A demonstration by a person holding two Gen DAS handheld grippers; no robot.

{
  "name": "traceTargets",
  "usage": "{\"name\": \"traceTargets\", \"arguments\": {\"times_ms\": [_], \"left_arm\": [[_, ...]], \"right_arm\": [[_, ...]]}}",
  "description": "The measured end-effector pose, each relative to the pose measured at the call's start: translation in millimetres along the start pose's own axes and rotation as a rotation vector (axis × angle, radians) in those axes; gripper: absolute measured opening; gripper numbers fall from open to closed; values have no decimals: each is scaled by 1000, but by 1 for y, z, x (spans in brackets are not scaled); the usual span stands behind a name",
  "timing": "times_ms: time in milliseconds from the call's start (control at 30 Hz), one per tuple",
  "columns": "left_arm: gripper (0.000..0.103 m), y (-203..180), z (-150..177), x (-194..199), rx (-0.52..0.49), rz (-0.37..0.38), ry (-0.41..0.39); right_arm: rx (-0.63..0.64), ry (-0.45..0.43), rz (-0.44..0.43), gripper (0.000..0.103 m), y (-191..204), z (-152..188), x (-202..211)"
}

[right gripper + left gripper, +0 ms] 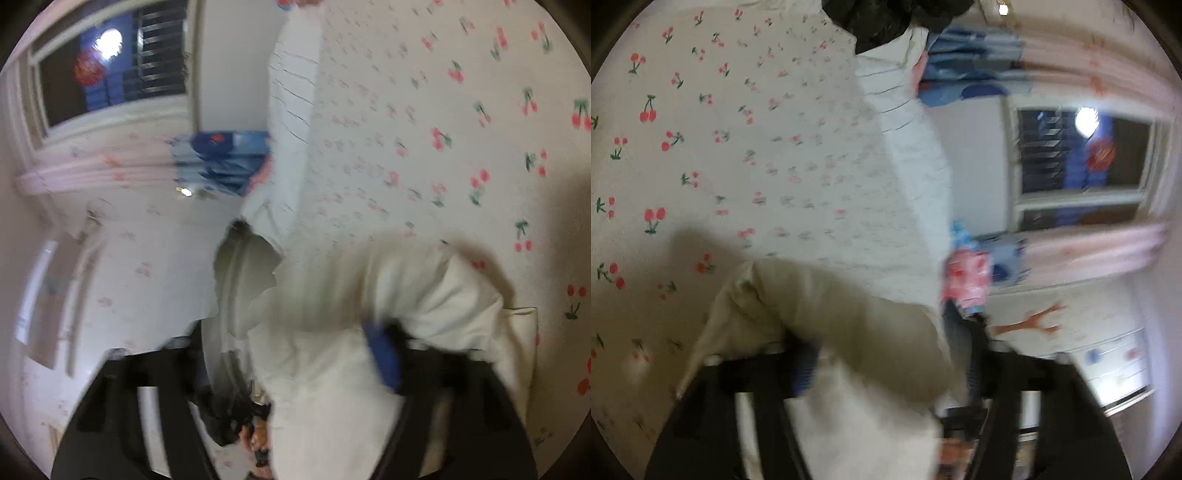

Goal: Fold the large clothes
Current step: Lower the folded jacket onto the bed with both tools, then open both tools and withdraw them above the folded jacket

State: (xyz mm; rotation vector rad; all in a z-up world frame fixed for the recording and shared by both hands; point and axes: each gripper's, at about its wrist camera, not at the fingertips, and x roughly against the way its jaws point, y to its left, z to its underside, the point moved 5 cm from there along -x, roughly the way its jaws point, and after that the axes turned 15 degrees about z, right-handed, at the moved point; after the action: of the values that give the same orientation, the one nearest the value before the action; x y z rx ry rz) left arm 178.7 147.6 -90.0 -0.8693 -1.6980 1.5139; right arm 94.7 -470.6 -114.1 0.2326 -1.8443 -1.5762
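While both views are motion-blurred, the cream garment (827,317) lies bunched on the cherry-print bedsheet (665,147), near the bed's edge. Left claw (886,373): jaws spread wide, released; garment sits between them, no pad seen pressing it. Right claw (295,354): jaws likewise spread, released, garment (351,295) heaped between. Beyond the garment, a dark window (1082,155) with pink curtains (1089,251).

Dark window (1086,155), pink curtains (1097,243)
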Motion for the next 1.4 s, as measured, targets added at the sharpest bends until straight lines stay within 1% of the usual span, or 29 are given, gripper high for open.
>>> {"name": "traceTargets", "arguments": {"times_ms": [67,133,167,200,267,333,367,467,533,567,600,633,667,733,767,800,867,933,967,1033,1067,1100,1133,1167,1200,1233,1267,1333,1400], "left_arm": [[96,-25,-5,20,-5,58,-60],[96,-49,-3,28,-38,87,-61],[96,-69,4,27,-109,58,-35],[96,-83,12,22,-171,27,-3],[96,-107,44,-2,-300,-26,121],[96,-118,78,-31,-390,-57,234],[96,-121,98,-49,-443,-76,294],[96,-113,156,-113,-580,-146,488],[96,-96,174,-147,-621,-212,549],[96,-83,178,-163,-645,-268,566],[96,-63,178,-180,-664,-362,568],[96,-42,174,-191,-665,-453,568],[96,-17,167,-203,-648,-529,566],[95,3,159,-211,-627,-600,560],[95,6,157,-213,-617,-622,559],[93,2,156,-211,-613,-623,561],[93,-18,156,-196,-620,-582,539],[93,-45,144,-177,-660,-555,474],[93,-55,132,-164,-684,-554,424],[95,-59,110,-137,-689,-584,331],[96,-56,101,-128,-677,-597,300],[96,-40,89,-115,-641,-608,277],[96,-26,83,-109,-606,-614,280],[95,1,80,-103,-553,-604,310],[95,14,81,-102,-535,-588,329],[95,16,82,-99,-541,-583,326],[94,9,83,-96,-557,-587,319],[94,-9,86,-87,-579,-580,301],[95,-43,95,-66,-637,-508,259]], "right_arm": [[18,-60,-6,97,13,0,16],[70,-79,36,97,26,7,25],[146,-76,93,97,37,16,25],[245,-66,165,97,50,28,21],[402,-52,289,97,69,48,10],[571,-39,438,97,87,69,-15],[634,-32,490,97,93,76,-28],[797,-6,644,96,100,92,-66],[866,7,773,96,83,91,-92],[883,14,851,96,67,86,-107],[880,28,927,96,46,78,-120],[852,48,950,97,26,72,-126],[815,48,935,97,16,67,-133],[749,34,930,97,10,56,-134],[749,43,939,97,9,56,-135],[755,50,945,96,10,58,-136],[771,33,941,96,18,62,-128],[804,-27,889,96,40,61,-120],[820,-52,884,96,46,61,-116],[830,-84,901,96,50,54,-114],[813,-76,920,96,43,49,-116],[787,-55,946,96,32,45,-120],[737,-12,960,96,12,41,-126],[712,1,940,97,5,41,-127],[712,-10,935,97,5,40,-126],[731,-8,957,97,8,43,-128],[751,4,977,97,10,45,-130],[761,9,968,97,21,47,-121],[784,-45,912,97,40,53,-93]]}}
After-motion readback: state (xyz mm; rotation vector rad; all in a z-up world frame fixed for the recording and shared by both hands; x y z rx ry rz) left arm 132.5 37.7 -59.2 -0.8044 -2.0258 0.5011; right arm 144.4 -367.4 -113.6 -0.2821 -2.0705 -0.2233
